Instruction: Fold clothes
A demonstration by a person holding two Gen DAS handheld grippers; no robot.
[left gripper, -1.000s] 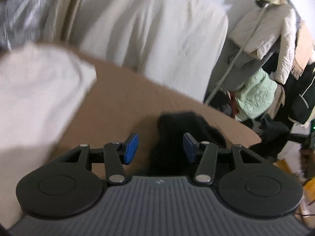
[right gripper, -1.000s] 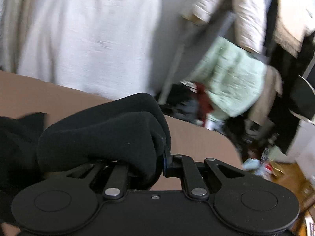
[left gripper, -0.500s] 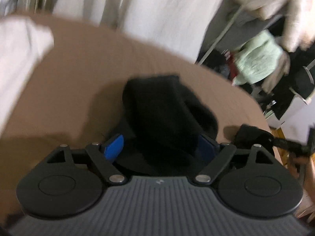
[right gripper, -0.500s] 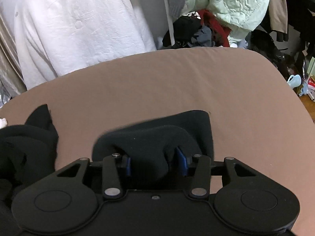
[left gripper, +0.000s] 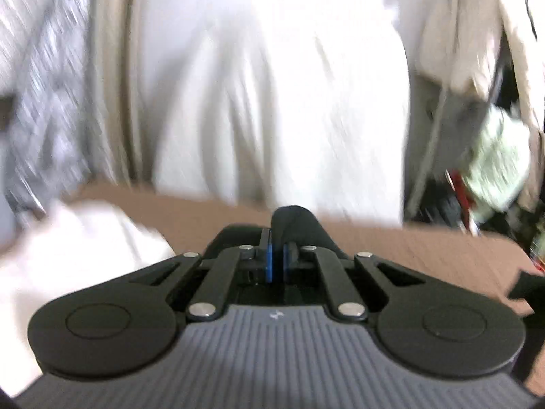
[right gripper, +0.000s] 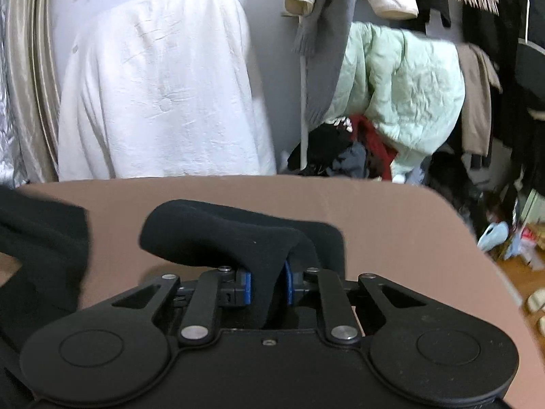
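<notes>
Over a brown surface (right gripper: pixel 391 225), two grippers grip black cloth (right gripper: pixel 224 235).
Left gripper (left gripper: pixel 276 261) and right gripper (right gripper: pixel 267 288) each pinch a fold, jaws narrow.

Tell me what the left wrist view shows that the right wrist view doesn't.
Only the left wrist view: a white cloth lying on the table's left, blurred. Only the right wrist view: the mint quilted jacket sharp, a red garment under it, slippers on the floor. Both: brown table, hanging white sheet, each gripper's fingers shut on black garment.

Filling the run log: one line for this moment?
left gripper: shut on black garment | right gripper: shut on black garment | surface: brown table | fold: not finished
</notes>
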